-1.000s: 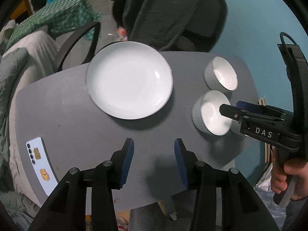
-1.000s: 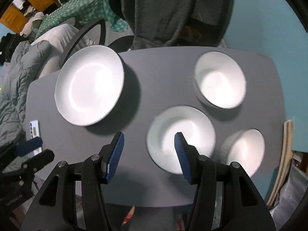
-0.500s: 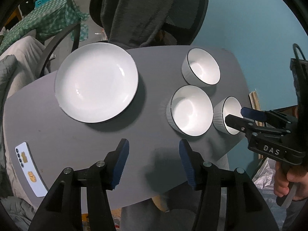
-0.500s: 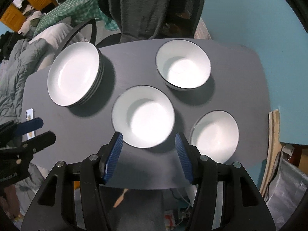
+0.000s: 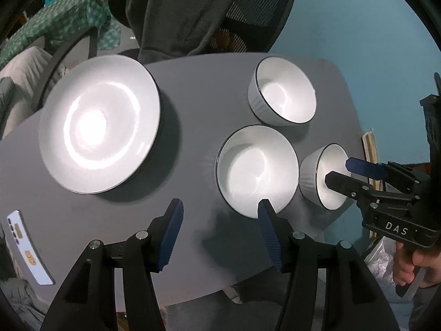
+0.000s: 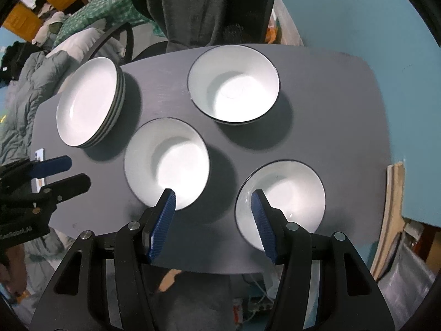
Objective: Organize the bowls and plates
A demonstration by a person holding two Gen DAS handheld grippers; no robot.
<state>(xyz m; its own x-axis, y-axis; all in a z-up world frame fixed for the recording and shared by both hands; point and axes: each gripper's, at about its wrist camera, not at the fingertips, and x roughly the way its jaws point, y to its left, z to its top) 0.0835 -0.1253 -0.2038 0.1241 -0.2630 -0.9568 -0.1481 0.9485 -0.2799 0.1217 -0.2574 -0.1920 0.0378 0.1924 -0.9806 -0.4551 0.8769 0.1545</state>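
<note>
A stack of white plates [image 5: 99, 124] [image 6: 88, 104] sits at the left of the grey table [image 5: 198, 88]. Three white bowls stand at the right: a far bowl [image 5: 284, 93] [image 6: 234, 82], a middle bowl [image 5: 256, 171] [image 6: 165, 162] and a near right bowl [image 5: 325, 176] [image 6: 281, 195]. My left gripper [image 5: 220, 218] is open and empty above the table's front, just left of the middle bowl. My right gripper [image 6: 212, 207] is open and empty, above the gap between the middle and near right bowls. In the left wrist view it [image 5: 341, 171] hovers by the near right bowl.
A phone [image 5: 27, 248] lies at the table's front left corner. An office chair with a dark garment [image 5: 193, 13] stands behind the table. A teal wall [image 5: 358, 27] is on the right. Bedding and a green checked cloth [image 5: 55, 22] lie at the far left.
Both grippers have pulled back and risen over the table's front; the bowls now sit higher and further in both views. Nothing on the table has moved. Both jaws stay open.
</note>
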